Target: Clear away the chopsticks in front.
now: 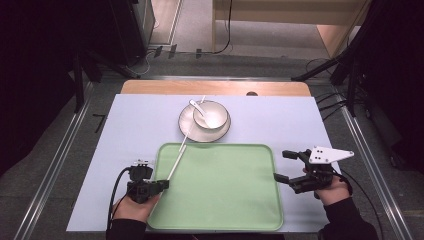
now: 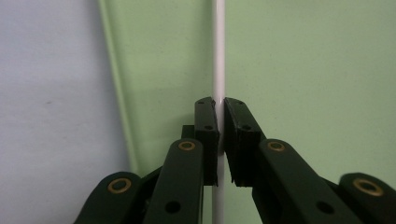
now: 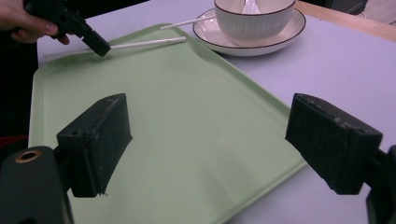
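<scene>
The left gripper point(image 1: 162, 184) is closed tight on a white stick point(image 1: 178, 159). In the left gripper view the two black pads point(image 2: 206, 122) squeeze the stick point(image 2: 218, 56) from both sides. The stick runs straight on past the jaws and away from them, over the green tray point(image 2: 303, 60). The tray's edge lies just to the left of the jaws there, with the pale table point(image 2: 46, 93) beyond it.

From above, the stick's near end sits in the left gripper at the tray's point(image 1: 220, 210) left edge. Its far end points away from the gripper toward the plate point(image 1: 187, 127). A second stick point(image 1: 196, 114) leans on the plate. A bowl point(image 1: 211, 115) stands on the plate with a spoon point(image 1: 196, 106) in it. The plate is well past the left gripper, beyond the far edge of the tray.

The right gripper point(image 1: 285, 167) is wide open and holds nothing. It is at the tray's right edge. In the right gripper view the tray point(image 3: 187, 121) lies between and ahead of its jaws, the bowl point(image 3: 254, 18) is far ahead, and the left gripper point(image 3: 100, 46) with the stick point(image 3: 149, 43) is far off to the left.
</scene>
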Available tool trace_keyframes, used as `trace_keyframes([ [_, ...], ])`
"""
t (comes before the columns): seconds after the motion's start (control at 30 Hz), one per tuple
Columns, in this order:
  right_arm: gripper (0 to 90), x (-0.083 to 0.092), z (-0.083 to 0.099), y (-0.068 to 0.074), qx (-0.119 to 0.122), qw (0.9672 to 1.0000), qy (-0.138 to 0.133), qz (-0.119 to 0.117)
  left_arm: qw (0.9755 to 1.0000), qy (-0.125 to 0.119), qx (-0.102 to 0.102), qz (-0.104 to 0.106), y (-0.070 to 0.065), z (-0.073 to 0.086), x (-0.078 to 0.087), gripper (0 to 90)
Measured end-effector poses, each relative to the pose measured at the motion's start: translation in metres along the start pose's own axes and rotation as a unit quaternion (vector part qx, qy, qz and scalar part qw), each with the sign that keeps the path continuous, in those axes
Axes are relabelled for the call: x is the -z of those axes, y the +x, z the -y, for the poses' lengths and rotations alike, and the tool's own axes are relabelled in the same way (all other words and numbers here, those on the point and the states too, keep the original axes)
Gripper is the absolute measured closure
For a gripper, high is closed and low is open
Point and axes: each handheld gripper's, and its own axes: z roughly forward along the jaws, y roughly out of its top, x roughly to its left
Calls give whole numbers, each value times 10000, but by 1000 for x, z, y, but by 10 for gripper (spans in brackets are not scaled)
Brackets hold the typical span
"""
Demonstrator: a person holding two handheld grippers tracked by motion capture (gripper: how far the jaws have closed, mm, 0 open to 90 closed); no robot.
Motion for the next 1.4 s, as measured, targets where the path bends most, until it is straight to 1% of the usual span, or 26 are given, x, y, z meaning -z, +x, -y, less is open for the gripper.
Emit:
trace_keyframes([
  [0.2,145,0,0,0,-3,10000,-6,-10,10000,-41,14,-3,2,-1,-2,843],
  [0.3,145,0,0,0,1,10000,-1,-14,10000,-64,-70,8,4,-1,-1,838],
  [0.47,145,0,0,0,7,10000,2,-14,9998,-123,-63,120,8,-3,1,759],
  [0.53,145,0,0,0,1,10000,6,-2,9995,-144,-111,256,10,-6,5,702],
  [0.57,145,0,0,0,1,10000,6,-2,9995,-144,-111,256,10,-6,5,672],
  [0.6,145,0,1,1,-19,10000,11,-3,9992,-173,-163,320,11,-8,7,643],
  [0.63,145,0,1,0,-36,10000,3,-10,9983,-261,-255,445,12,-10,10,615],
  [0.67,145,0,1,0,-36,10000,3,-10,9983,-261,-255,445,12,-10,10,581],
  [0.7,145,0,1,0,-46,10000,6,-5,9976,-341,-312,525,12,-13,13,581],
  [0.73,145,0,1,0,-57,10000,0,6,9960,-440,-445,643,12,-16,16,523],
  [0.77,145,0,2,0,-54,10000,-9,8,9953,-428,-544,681,13,-18,16,487],
  [0.8,145,0,2,0,-54,10000,-9,8,9953,-428,-544,681,13,-18,16,448],
  [0.83,145,1,2,0,-50,10000,-8,12,9946,-387,-718,647,12,-21,16,427],
  [0.87,145,1,2,0,-45,10000,-4,8,9942,-390,-797,605,12,-23,16,426],
  [0.9,145,1,2,0,-45,10000,-4,8,9942,-390,-797,605,12,-23,16,414],
  [0.97,145,1,2,0,-48,10000,-1,16,9935,-416,-814,680,14,-30,18,401],
  [1.0,145,1,2,0,-58,10000,6,26,9925,-472,-837,753,14,-36,21,380],
  [1.07,145,2,2,1,-63,10000,11,35,9921,-486,-831,807,14,-40,23,376],
  [1.1,145,2,2,0,-68,10000,3,38,9913,-501,-885,831,13,-48,25,362],
  [1.13,145,2,2,0,-69,10000,-5,37,9913,-501,-885,831,13,-48,25,361],
  [1.17,145,2,2,0,-66,10000,-5,34,9906,-499,-981,813,11,-56,26,360],
  [1.2,145,2,2,0,-66,10000,-5,34,9906,-499,-981,813,11,-56,26,357],
  [1.27,145,2,3,0,-62,10000,-7,36,9897,-489,-1057,838,10,-65,27,354],
  [1.3,145,2,3,0,-61,10000,-6,37,9891,-505,-1112,825,9,-73,26,351],
  [1.33,145,2,3,0,-61,10000,-6,37,9891,-505,-1112,825,9,-73,26,348],
  [1.4,145,3,3,0,-58,10000,-10,37,9883,-488,-1182,828,8,-85,24,342],
])
